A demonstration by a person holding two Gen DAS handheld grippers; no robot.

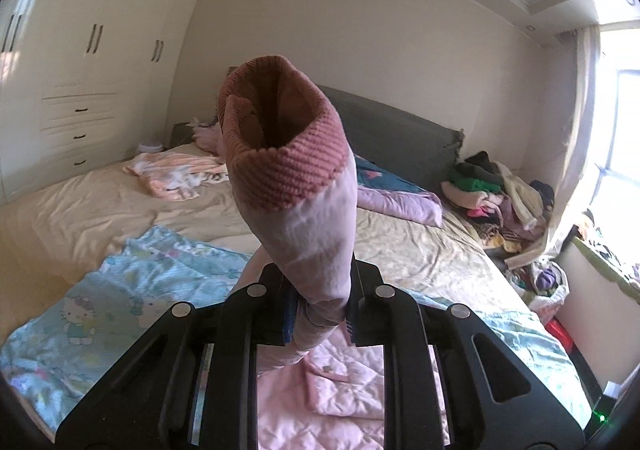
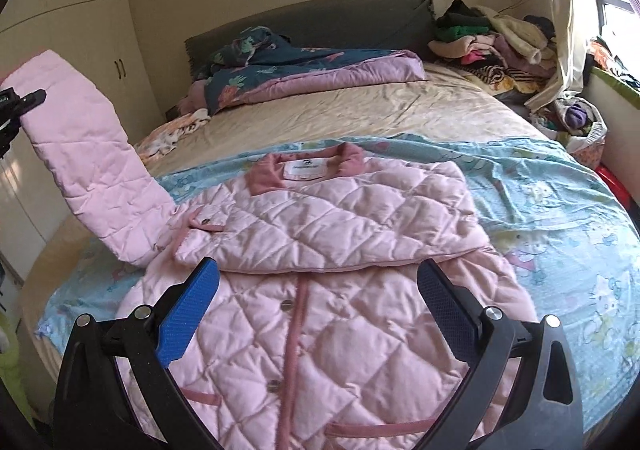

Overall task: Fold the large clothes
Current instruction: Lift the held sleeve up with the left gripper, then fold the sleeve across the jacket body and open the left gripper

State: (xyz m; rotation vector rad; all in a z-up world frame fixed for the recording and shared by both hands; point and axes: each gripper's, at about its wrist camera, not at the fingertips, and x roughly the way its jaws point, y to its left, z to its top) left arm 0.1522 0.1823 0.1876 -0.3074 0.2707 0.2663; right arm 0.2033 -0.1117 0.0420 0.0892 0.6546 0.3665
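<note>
- Bedroom setup: big bed with a blue cartoon sheet spread as the folding spot, laundry pile off by the window.
- Pink quilted jacket lies buttoned and face up on that sheet, one sleeve already crossed over the chest.
- Left tongs are pinched tight on the other sleeve near its ribbed cuff, holding it up, presumably to fold it across too.
- Right tongs hang wide, holding nothing, just above the jacket front.
</note>
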